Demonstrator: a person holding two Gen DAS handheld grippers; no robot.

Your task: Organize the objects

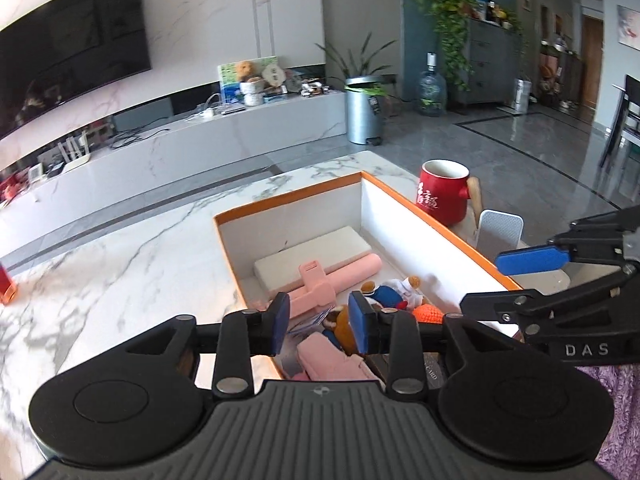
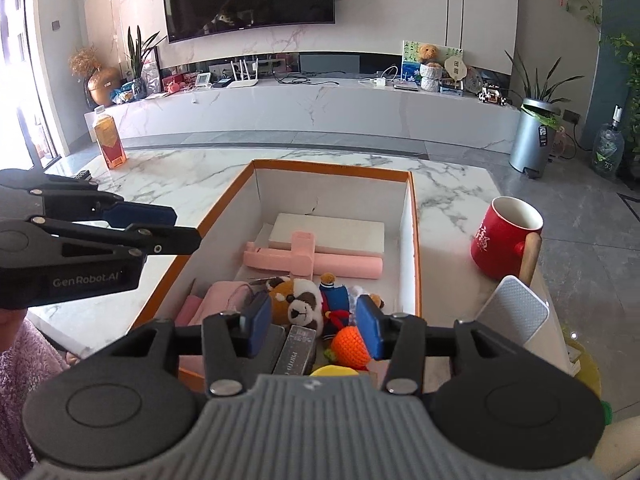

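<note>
Orange-rimmed box holds plush toys.

Left gripper black with blue pads, ribbed grey body, silver pivot screws, right gripper alike, white "DAS" and "GenRobot.AI" lettering, fuzzy purple sleeve

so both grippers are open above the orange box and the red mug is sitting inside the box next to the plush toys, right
Not quite: the red mug stands outside the orange box, on the marble table by its right wall, as the right wrist view shows. The left gripper and right gripper are open above it.
</note>
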